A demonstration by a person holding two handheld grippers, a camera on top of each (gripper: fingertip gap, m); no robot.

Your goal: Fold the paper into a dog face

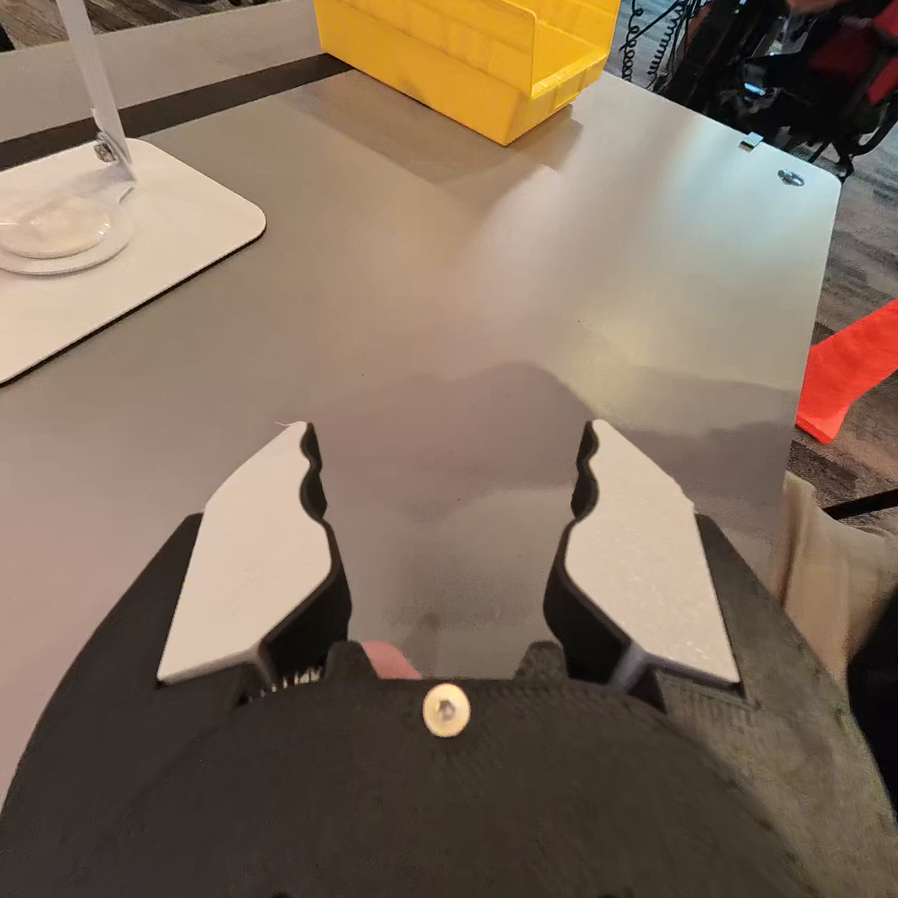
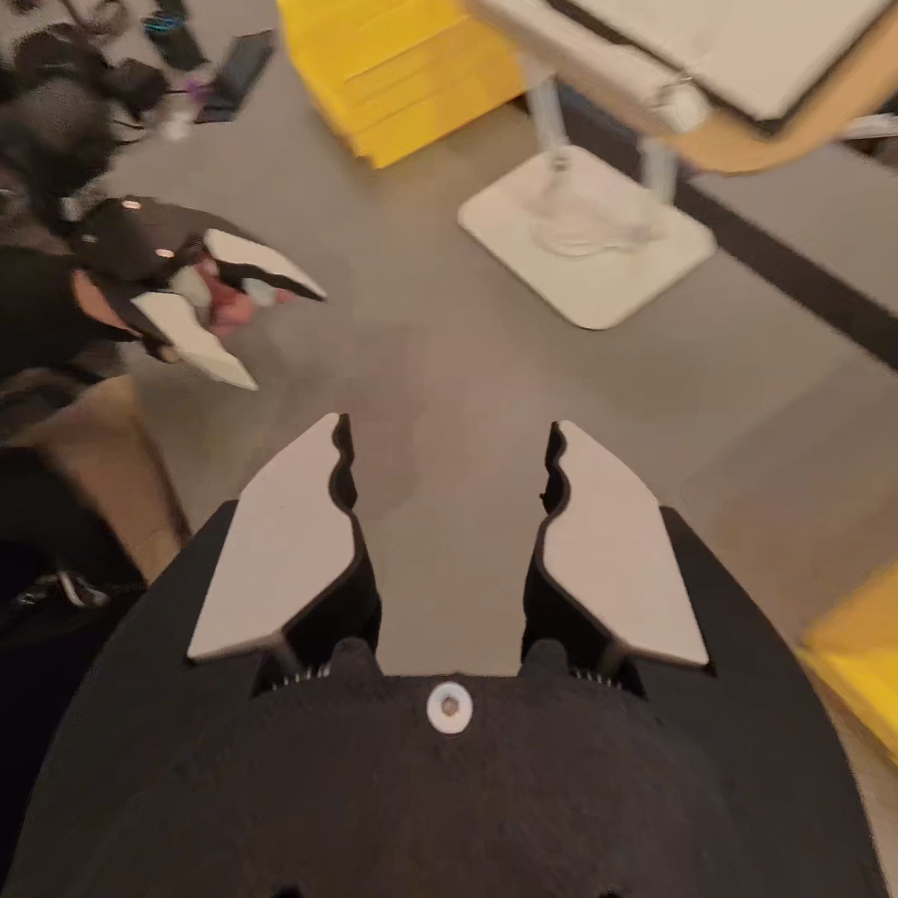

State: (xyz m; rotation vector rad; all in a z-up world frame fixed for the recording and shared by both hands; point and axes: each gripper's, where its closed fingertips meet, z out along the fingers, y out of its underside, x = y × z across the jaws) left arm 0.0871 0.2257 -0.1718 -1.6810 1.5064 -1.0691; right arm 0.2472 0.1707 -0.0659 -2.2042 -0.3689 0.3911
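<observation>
Left hand-held gripper [image 1: 449,432] wide open, empty, above grey table [image 1: 437,272]; right hand-held gripper [image 2: 449,423] likewise.

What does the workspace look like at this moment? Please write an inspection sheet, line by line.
Surface: grey table, bare between both grippers.
Job's things: nothing seen; no paper in either view.
Clutter: yellow bin at the far edge; white stand base with a clear post; second yellow bin at the right edge of the right wrist view.
Grippers: left gripper open, empty; right gripper open, empty; both above the table.
Cables: coiled black cable beyond the table.
Surroundings: orange object on the carpet; dark gear on the floor, blurred.
</observation>
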